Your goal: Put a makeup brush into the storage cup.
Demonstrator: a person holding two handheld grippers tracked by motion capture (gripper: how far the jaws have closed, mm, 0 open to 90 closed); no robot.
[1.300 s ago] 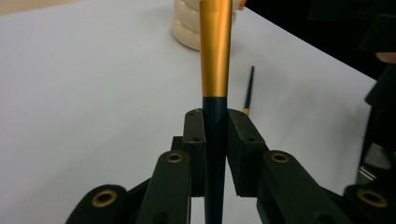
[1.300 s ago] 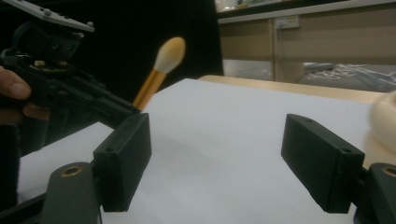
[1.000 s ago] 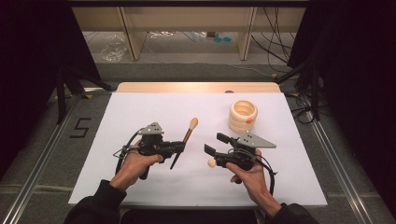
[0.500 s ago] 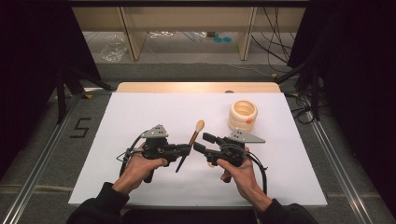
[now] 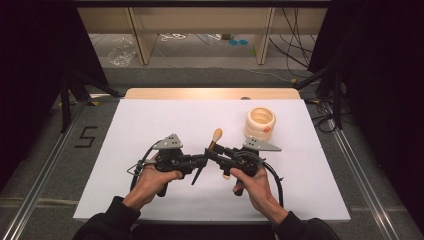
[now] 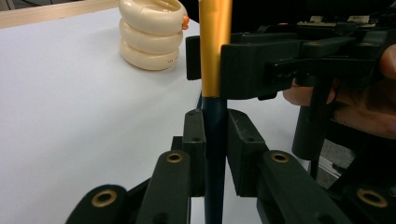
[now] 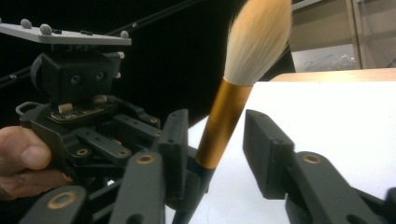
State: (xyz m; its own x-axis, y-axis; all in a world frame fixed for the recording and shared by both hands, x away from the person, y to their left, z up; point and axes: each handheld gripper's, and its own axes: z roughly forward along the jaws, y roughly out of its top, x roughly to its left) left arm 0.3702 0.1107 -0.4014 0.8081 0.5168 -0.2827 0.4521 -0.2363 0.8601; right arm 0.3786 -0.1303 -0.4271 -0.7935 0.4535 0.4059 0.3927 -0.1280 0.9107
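On my left side, the left gripper (image 5: 200, 162) is clamped tight on the dark lower handle of a brush (image 6: 215, 154); in the left gripper view both jaws press flat against that thin stem, which stands upright between them. The brush sits above the middle of the white table (image 5: 150, 125), between my two hands, slanting with its pale bristle tip up and away from me and its dark tail pointing down toward the sheet.

Moving right, the right gripper (image 5: 214, 156) has come in from the other side, and its jaws have just been closing around the gold collar of the brush. In the right gripper view the collar (image 7: 224, 123) leans against the jaw on that view's left, while the other jaw stands apart from it with white table showing in the gap, so this one is not yet gripping. The fluffy bristles (image 7: 259, 39) rise above both jaws.

Farther right and back on the table stands a cream holder of stacked rings (image 5: 260, 123), well apart from both grippers.
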